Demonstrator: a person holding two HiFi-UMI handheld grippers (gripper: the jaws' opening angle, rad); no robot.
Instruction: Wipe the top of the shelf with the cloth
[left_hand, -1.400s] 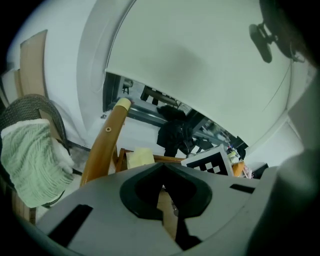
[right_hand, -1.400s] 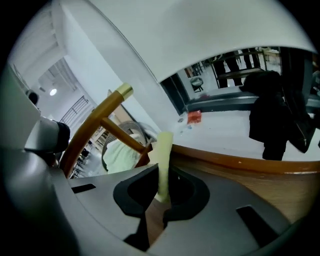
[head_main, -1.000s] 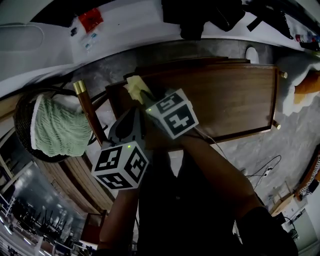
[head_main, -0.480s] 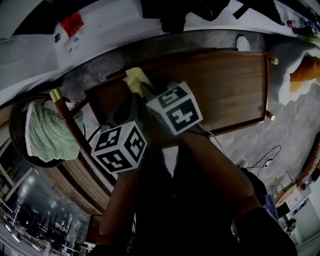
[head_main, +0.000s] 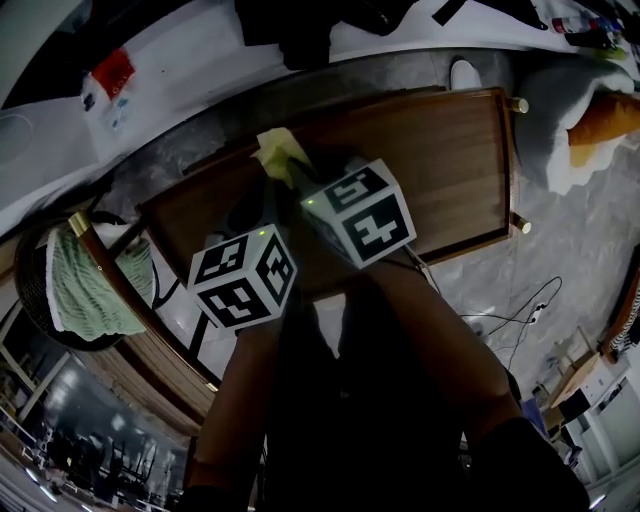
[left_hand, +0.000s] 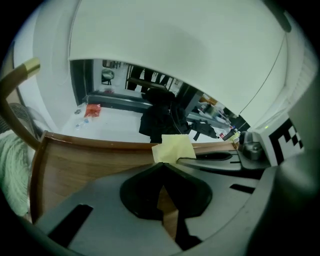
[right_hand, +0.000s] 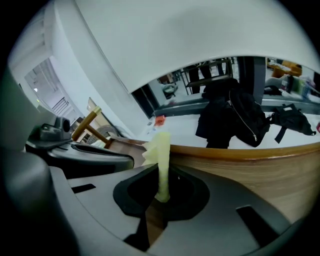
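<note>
The yellow cloth (head_main: 279, 152) was held over the far left part of the shelf top (head_main: 445, 165), near its back edge. It was pinched in the right claw (right_hand: 160, 192), whose jaws were closed on a narrow fold, and the rest of the cloth stood up above them. The left claw (left_hand: 163, 165) was kept just beside it, over the same wooden board, with its jaws brought together and nothing between them.

In the head view, much of the near edge of the shelf was covered by the two marker cubes and the person's dark-sleeved arms. Small brass knobs (head_main: 518, 104) were seen at the right corners of the shelf.

To the left, a dark basket (head_main: 30, 300) with a green knitted fabric (head_main: 85, 290) was placed, and a wooden pole with a brass cap (head_main: 78, 222) crossed in front of it. Behind the shelf, black clothing and bags (right_hand: 235, 117) were laid on a white surface, and a red packet (head_main: 112, 72) was seen there too; its print was too small to be read. Thin cables (head_main: 520, 320) were lying on the grey floor at the right.
</note>
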